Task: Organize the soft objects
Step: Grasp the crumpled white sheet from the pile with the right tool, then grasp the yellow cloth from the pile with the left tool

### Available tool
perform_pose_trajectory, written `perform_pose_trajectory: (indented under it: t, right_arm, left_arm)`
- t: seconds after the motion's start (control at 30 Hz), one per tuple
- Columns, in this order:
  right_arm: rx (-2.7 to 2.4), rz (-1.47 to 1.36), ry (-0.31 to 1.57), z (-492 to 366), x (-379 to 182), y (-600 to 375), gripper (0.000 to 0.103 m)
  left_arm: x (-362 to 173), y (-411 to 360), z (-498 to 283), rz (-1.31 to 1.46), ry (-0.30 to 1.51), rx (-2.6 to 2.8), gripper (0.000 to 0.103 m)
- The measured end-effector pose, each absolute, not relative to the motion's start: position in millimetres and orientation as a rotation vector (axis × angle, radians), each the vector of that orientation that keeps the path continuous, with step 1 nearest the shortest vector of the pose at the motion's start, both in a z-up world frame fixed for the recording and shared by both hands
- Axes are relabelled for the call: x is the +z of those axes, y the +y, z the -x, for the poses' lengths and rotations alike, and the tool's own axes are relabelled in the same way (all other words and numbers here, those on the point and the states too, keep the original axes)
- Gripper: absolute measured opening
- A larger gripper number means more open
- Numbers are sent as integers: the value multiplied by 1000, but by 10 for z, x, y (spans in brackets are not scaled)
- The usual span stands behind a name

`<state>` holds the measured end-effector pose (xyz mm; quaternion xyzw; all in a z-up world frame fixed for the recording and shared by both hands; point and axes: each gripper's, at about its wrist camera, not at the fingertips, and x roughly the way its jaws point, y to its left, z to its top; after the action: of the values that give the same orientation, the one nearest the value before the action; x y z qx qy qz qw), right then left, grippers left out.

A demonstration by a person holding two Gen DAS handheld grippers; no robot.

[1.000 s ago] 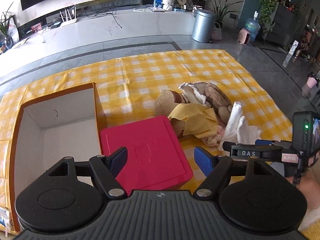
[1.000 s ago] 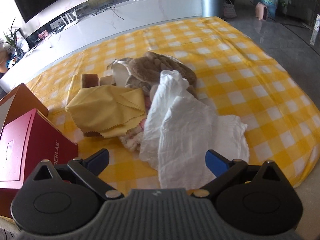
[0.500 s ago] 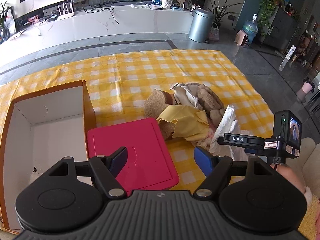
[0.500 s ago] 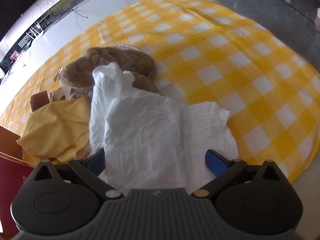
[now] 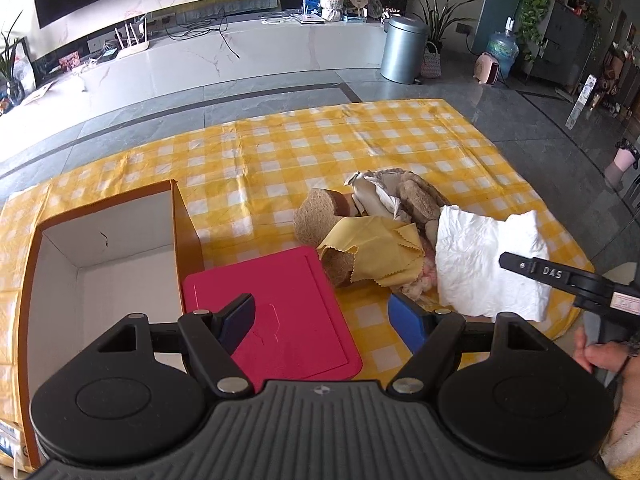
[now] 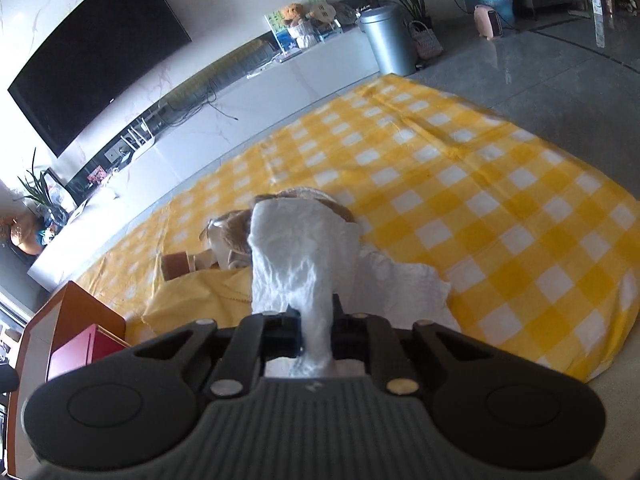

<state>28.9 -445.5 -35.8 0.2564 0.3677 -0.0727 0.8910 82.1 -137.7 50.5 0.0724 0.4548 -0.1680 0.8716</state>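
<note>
The crumpled white cloth (image 6: 304,248) is the piece in play: a bunched fold of it is pinched tight between the closed right tongs (image 6: 316,334), its upper part standing up in front of the right wrist camera while the rest trails down onto the yellow-and-white checked cover (image 6: 480,208) spread over the tabletop. In the left wrist view the same cloth (image 5: 488,264) sits at the right end of the pile, with the black arm of the right tongs (image 5: 560,280) laid across it and the person's hand (image 5: 608,356) just behind. Just beside the cloth, touching it, lies a flat yellow cleaning cloth with zigzag edges (image 5: 376,252), draped over a round tan fibre pad (image 5: 316,220); behind them is a brown plush knitted item (image 5: 420,200) with a pale cream piece (image 5: 368,196) tucked against it, and something pink and fluffy peeks out below the yellow cloth. All of these are heaped together, none sorted. The open cardboard box with white inside walls and orange outside (image 5: 104,264) stands well to the left and looks empty as far as its visible floor shows; its flat red lid (image 5: 276,308) lies beside it. The left tongs (image 5: 320,320) hang wide apart over the lid with nothing between them. So the job reads as barely begun: the first item is gripped but not moved across, and the whole pile remains to go in, presumably into that box.
</note>
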Motion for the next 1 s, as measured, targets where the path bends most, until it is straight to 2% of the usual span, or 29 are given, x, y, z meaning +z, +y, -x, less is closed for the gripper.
perform_pose_trajectory:
  t: [0.3, 0.37, 0.6, 0.8, 0.9, 1.0]
  right_arm:
    - [-207, -550, 853, -355, -579, -4555, 11]
    - [-212, -553, 862, -364, -593, -4576, 17]
    - [-216, -527, 887, -384, -674, -4633, 20]
    - [-186, -517, 901, -418, -708, -4616, 20]
    - [-193, -541, 905, -410, -736, -4671, 22]
    - [-208, -556, 911, -393, -756, -4708, 22]
  left_arm:
    - [254, -2092, -1178, -382, 1026, -420, 89]
    - [123, -2289, -1293, -420, 1038, -409, 89]
    - [-398, -2819, -1374, -846, 938, -540, 90]
    - [-851, -2857, -1509, -890, 1038, -490, 90]
    - [-884, -2812, -1573, -817, 1047, -495, 75]
    - [-877, -2795, -1568, -811, 1041, -483, 54]
